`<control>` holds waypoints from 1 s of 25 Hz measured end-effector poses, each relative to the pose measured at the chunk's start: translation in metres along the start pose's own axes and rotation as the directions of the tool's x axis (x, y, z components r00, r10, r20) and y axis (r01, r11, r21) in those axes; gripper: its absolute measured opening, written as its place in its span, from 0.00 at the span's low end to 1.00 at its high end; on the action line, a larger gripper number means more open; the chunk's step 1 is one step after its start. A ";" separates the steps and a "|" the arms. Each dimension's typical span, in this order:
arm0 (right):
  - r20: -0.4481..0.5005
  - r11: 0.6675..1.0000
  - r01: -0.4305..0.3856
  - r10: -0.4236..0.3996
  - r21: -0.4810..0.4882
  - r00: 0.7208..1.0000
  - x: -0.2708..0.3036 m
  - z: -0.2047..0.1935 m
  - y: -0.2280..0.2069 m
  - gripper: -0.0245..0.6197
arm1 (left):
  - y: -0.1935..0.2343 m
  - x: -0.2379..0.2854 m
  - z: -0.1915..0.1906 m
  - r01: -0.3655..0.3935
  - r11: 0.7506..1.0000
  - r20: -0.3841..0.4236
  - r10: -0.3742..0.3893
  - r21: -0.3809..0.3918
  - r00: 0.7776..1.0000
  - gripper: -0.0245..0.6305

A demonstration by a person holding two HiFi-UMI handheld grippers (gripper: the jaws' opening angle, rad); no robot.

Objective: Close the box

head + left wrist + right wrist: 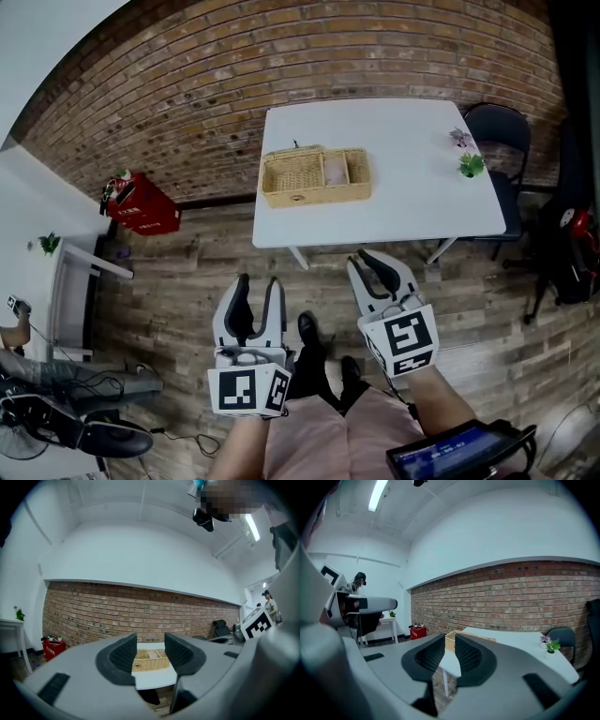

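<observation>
The box is an open wicker basket (316, 176) with a hinged lid part, standing on the left half of a white table (412, 202). Both grippers are held low near the person's legs, well short of the table. My left gripper (259, 281) is open, its jaws apart with nothing between them; through the gap in the left gripper view (150, 644) the wicker box (151, 660) shows far off. My right gripper (368, 260) has its jaws only narrowly apart and empty. In the right gripper view (450, 654) the box (449, 641) shows beyond them.
Two small potted plants (472, 165) stand at the table's right edge, and a black chair (497, 127) is behind that corner. A red crate (142, 206) sits by the brick wall at left. A white side table (89, 267) and cables lie lower left.
</observation>
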State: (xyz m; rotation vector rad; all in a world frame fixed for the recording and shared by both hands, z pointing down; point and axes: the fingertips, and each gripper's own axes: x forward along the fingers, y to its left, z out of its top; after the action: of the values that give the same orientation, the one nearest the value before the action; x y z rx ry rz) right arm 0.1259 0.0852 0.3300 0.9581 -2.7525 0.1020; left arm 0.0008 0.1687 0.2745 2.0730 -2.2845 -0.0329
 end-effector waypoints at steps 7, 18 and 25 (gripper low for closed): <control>-0.038 1.000 0.013 -0.013 0.001 0.999 0.050 -0.007 -0.013 0.15 | 0.031 0.046 -0.024 0.019 0.999 -0.029 -0.021 -0.043 0.999 0.33; -0.081 0.997 0.053 -0.048 0.060 0.996 0.163 -0.001 -0.047 0.16 | 0.095 0.164 -0.043 0.103 0.990 -0.074 -0.110 -0.093 0.991 0.33; -0.056 0.993 0.106 -0.103 0.050 0.993 0.208 0.028 -0.064 0.16 | 0.120 0.218 -0.029 0.176 0.979 -0.051 -0.182 -0.099 0.982 0.32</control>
State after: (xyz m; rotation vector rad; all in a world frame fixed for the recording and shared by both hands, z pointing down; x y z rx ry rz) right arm 0.0020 -0.0946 0.3507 1.0950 -2.6575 0.1810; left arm -0.1376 -0.0364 0.3158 2.1928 -2.0150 -0.0835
